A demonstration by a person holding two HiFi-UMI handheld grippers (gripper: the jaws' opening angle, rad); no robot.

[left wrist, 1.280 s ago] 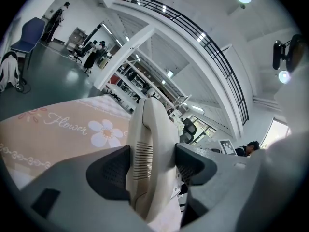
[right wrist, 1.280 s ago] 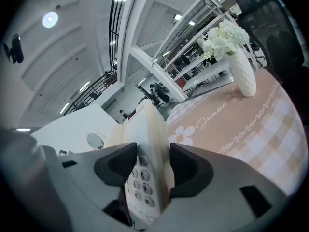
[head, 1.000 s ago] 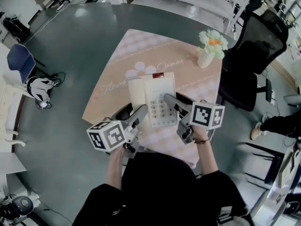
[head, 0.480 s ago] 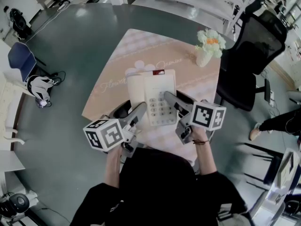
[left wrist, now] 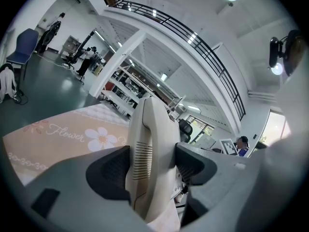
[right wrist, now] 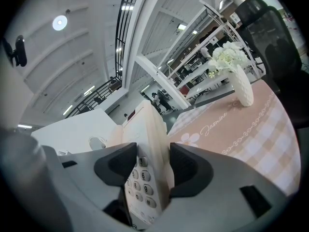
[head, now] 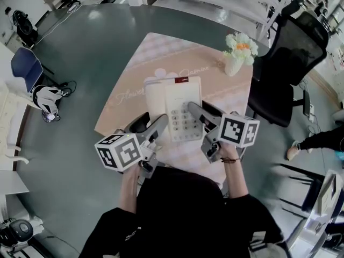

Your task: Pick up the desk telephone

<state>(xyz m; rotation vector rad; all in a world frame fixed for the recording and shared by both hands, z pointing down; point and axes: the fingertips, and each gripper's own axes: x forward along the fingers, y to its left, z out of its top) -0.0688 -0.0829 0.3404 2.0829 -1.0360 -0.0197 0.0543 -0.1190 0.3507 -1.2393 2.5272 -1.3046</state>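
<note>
A cream desk telephone (head: 174,109) with a grey keypad hangs above the pink patterned cloth (head: 161,58), held from both sides. My left gripper (head: 159,127) is shut on its left edge, where the handset (left wrist: 147,153) lies between the dark pads. My right gripper (head: 194,115) is shut on the phone's right edge (right wrist: 150,149), with the number keys showing just inside its jaws. Both grippers point forward and slightly down, marker cubes toward me.
A white vase of pale flowers (head: 239,52) stands at the cloth's far right corner. The cloth covers part of a round dark table (head: 80,69). A black office chair (head: 293,52) stands to the right, a blue chair (head: 24,69) at the far left.
Both grippers and the telephone between them have risen a little; the phone looks slightly larger and closer to me. The grips are the same.
</note>
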